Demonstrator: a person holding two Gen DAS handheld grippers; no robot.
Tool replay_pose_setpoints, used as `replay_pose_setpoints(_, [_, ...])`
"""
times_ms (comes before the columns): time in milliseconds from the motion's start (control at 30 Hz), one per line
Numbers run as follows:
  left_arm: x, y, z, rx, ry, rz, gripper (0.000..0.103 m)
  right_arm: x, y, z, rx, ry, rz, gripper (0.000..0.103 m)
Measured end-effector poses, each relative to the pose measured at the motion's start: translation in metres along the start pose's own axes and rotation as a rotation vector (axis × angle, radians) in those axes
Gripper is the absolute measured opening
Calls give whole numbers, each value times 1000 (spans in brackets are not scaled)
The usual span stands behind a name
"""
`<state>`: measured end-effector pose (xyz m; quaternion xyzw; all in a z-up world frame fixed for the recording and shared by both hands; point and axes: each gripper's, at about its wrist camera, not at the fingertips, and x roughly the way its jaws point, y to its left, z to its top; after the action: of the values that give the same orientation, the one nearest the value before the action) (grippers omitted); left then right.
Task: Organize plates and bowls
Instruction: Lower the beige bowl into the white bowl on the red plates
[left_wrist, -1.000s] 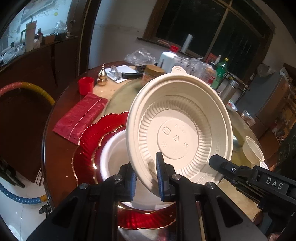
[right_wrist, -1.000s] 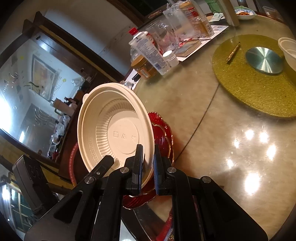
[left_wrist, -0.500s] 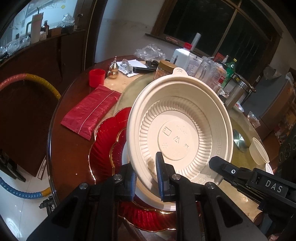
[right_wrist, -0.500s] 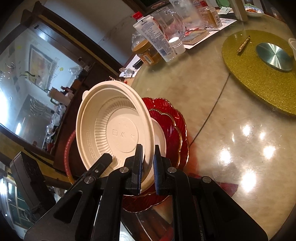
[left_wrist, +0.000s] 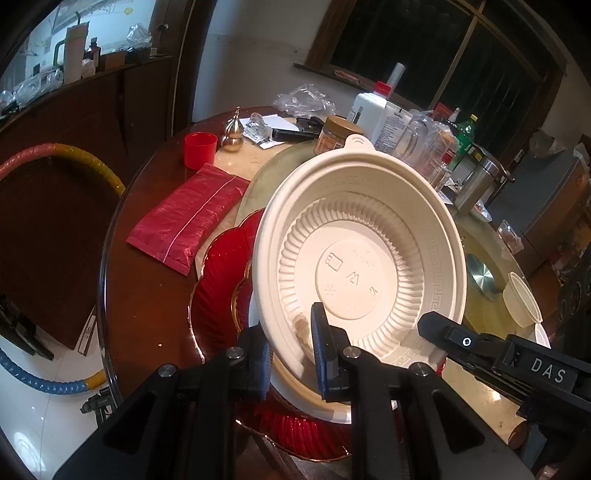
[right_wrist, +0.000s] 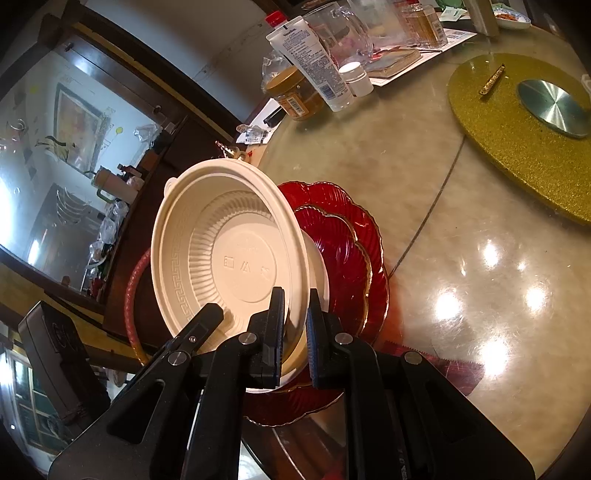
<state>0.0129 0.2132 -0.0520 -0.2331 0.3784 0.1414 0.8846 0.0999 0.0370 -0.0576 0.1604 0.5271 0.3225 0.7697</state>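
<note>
Both grippers, left gripper (left_wrist: 290, 350) and right gripper (right_wrist: 295, 332), clamp the cream bowl (left_wrist: 354, 266), now lowered closer over the red plates (right_wrist: 343, 240) for stacking.

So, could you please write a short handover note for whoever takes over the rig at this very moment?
Left tool: shut on the near rim of the cream plastic bowl.
Right tool: shut on the same bowl's rim, at another spot.
Bowl: tilted and off the table, over the white dish that sits on two stacked red glass plates.
Done: plates stacked, white dish on them, bowl gripped by both tools.
Left: probably lower the bowl onto the stack and release; a small cream cup stands apart on the table.
</note>
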Motion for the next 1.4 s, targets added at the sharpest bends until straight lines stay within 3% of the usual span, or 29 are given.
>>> replay_pose_setpoints(867, [-5, 2, 0, -21, -18, 41, 18, 1, -2, -1, 8, 45, 31, 12])
replay_pose_setpoints(1400, [-8, 2, 2, -37, -42, 60, 20, -10, 3, -2, -15, 22, 25, 14])
